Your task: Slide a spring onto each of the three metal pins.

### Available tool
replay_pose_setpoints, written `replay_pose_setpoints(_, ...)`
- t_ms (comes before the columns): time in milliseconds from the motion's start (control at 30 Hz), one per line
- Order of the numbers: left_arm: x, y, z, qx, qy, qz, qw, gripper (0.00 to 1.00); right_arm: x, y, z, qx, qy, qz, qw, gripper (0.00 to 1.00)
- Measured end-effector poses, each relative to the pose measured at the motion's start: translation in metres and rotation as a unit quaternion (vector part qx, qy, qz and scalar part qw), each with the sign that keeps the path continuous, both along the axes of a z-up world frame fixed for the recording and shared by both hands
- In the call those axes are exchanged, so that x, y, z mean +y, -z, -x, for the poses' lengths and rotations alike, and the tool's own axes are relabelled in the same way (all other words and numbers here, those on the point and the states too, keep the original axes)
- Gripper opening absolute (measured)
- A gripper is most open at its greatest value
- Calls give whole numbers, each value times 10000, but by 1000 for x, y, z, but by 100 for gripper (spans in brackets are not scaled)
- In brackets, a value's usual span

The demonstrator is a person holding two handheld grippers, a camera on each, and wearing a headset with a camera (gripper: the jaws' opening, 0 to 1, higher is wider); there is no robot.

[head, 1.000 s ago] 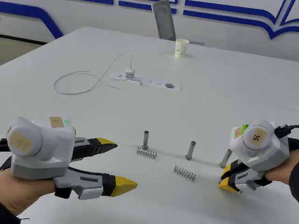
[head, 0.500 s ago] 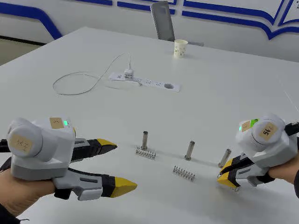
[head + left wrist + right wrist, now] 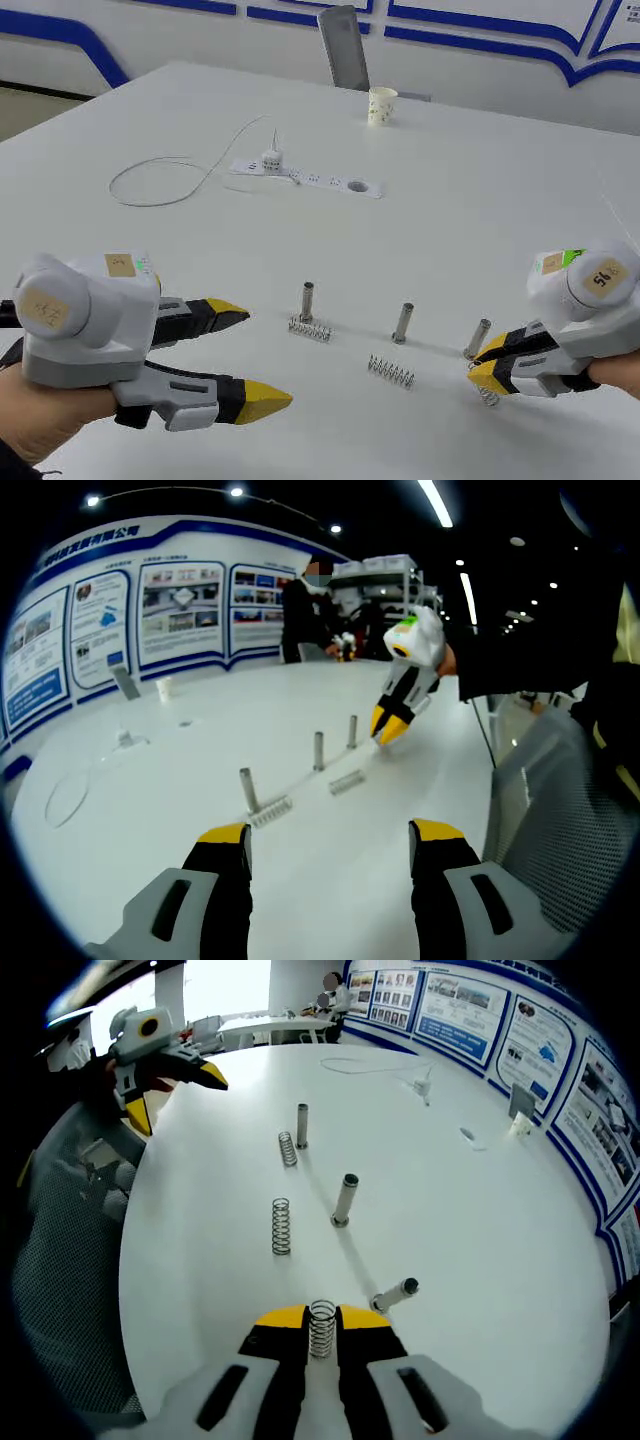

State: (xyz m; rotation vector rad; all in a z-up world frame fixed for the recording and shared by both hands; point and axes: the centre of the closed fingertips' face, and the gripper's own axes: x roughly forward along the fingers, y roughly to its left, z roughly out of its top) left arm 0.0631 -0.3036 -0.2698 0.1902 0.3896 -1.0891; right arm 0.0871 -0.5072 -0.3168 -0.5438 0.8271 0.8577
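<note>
1. The left hand-held gripper (image 3: 265,358) hangs low over the near left of the white worktop (image 3: 450,230). Its yellow-tipped jaws are spread wide with nothing between them.
2. The right hand-held gripper (image 3: 483,372) is at the near right, its jaws closed on a spring (image 3: 321,1328). The spring sticks out past the yellow tips, and in the head view its free end points down at the worktop.
3. Three metal pins stand in a row between the two grippers: the left pin (image 3: 307,300), the middle pin (image 3: 403,322) and the right pin (image 3: 478,338). All three are bare.
4. The right pin is just beside the right gripper's tips.
5. A second spring (image 3: 309,328) lies flat at the foot of the left pin.
6. A third spring (image 3: 390,371) lies loose, near the middle pin on its near side.
7. Farther off are a power strip (image 3: 310,179) with a looping white cable (image 3: 160,175), and a paper cup (image 3: 380,105).
</note>
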Motion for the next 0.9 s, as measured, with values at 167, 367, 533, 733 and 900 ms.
replay_pose_setpoints(167,0,0,0,0,15,-14,10000,65,-2,-4,-1,-62,129,-134,9998,12)
replay_pose_setpoints(367,0,0,1,3,23,-23,10000,65,-4,-8,-1,-126,271,-286,9991,12)
replay_pose_setpoints(533,-1,0,1,4,20,-18,10000,65,-5,-13,-4,-202,464,-531,9973,12)
replay_pose_setpoints(733,-1,0,1,2,24,-25,10000,65,-3,-17,-4,-302,558,-682,9957,12)
replay_pose_setpoints(900,-2,-1,1,4,60,-26,10000,65,0,-27,-4,-407,642,-895,9931,12)
